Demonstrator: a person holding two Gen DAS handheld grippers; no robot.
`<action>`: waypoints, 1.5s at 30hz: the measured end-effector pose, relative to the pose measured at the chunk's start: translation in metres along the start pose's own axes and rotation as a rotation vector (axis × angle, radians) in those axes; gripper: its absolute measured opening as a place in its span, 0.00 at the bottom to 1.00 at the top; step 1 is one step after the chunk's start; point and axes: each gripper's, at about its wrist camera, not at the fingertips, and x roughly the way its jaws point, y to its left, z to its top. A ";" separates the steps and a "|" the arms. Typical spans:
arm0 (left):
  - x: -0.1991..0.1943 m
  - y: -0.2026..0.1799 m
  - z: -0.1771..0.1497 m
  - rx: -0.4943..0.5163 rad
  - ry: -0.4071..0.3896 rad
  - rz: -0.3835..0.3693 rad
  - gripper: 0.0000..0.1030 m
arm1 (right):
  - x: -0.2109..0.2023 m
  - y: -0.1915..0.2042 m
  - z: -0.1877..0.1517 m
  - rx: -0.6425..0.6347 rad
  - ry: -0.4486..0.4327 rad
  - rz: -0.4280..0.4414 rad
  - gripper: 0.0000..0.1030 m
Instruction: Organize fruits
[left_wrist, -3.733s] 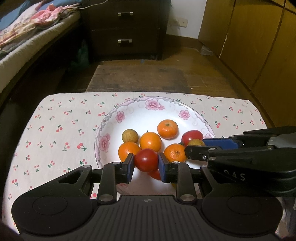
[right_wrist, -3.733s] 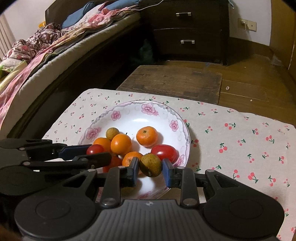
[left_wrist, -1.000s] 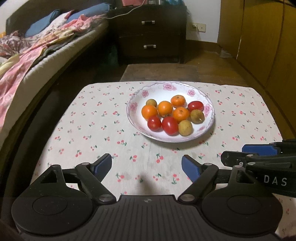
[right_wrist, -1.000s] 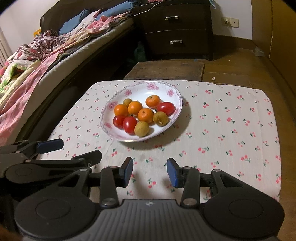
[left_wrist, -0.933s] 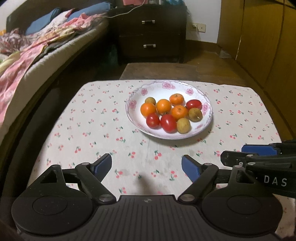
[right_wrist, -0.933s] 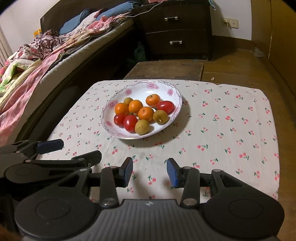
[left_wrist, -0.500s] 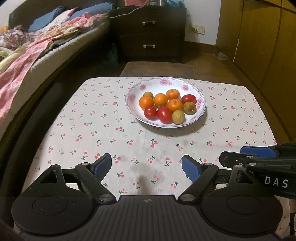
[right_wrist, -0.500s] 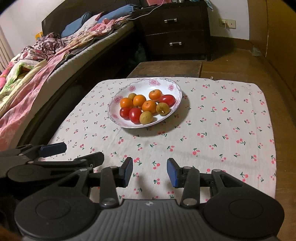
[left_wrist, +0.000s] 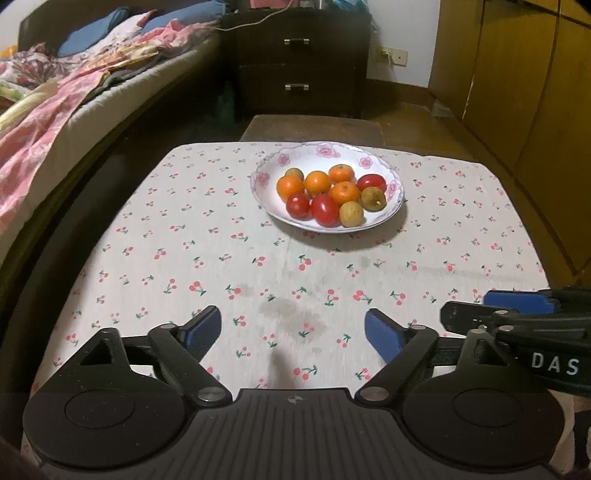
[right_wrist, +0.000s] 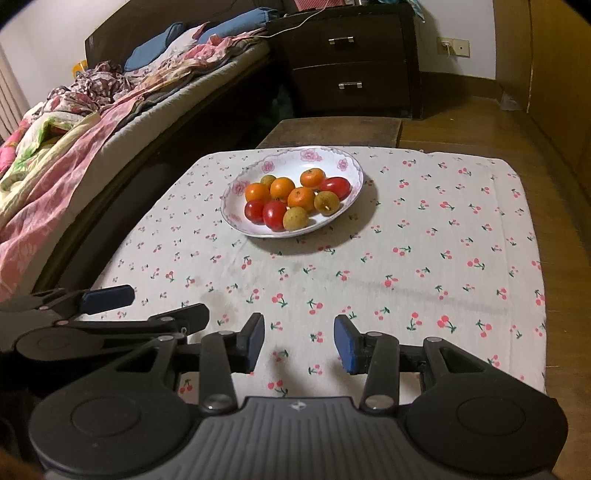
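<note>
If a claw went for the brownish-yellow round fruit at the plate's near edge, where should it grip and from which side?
Grip the brownish-yellow round fruit across its middle, coming from above on the near side. A red tomato touches its left side, so one finger probably goes in front near the flowered white plate rim, one behind.

white letters "das", perhaps cut off at the frame edge, on the right hand-held gripper (left_wrist: 491, 314)

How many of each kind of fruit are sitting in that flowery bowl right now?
In the bowl:
Oranges: 4
Red tomatoes: 3
Brownish-yellow round fruits: 3
Total: 10 pieces, all in the bowl; none lies on the tablecloth.
</note>
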 end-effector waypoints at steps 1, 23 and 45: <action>0.000 0.001 -0.001 -0.001 0.000 0.008 0.93 | -0.001 0.000 -0.001 -0.001 0.001 -0.001 0.50; -0.014 0.001 -0.020 -0.008 0.004 0.012 1.00 | -0.016 -0.002 -0.022 0.016 0.012 -0.014 0.55; -0.013 0.002 -0.028 0.007 0.021 0.026 1.00 | -0.012 0.002 -0.029 0.005 0.044 -0.018 0.55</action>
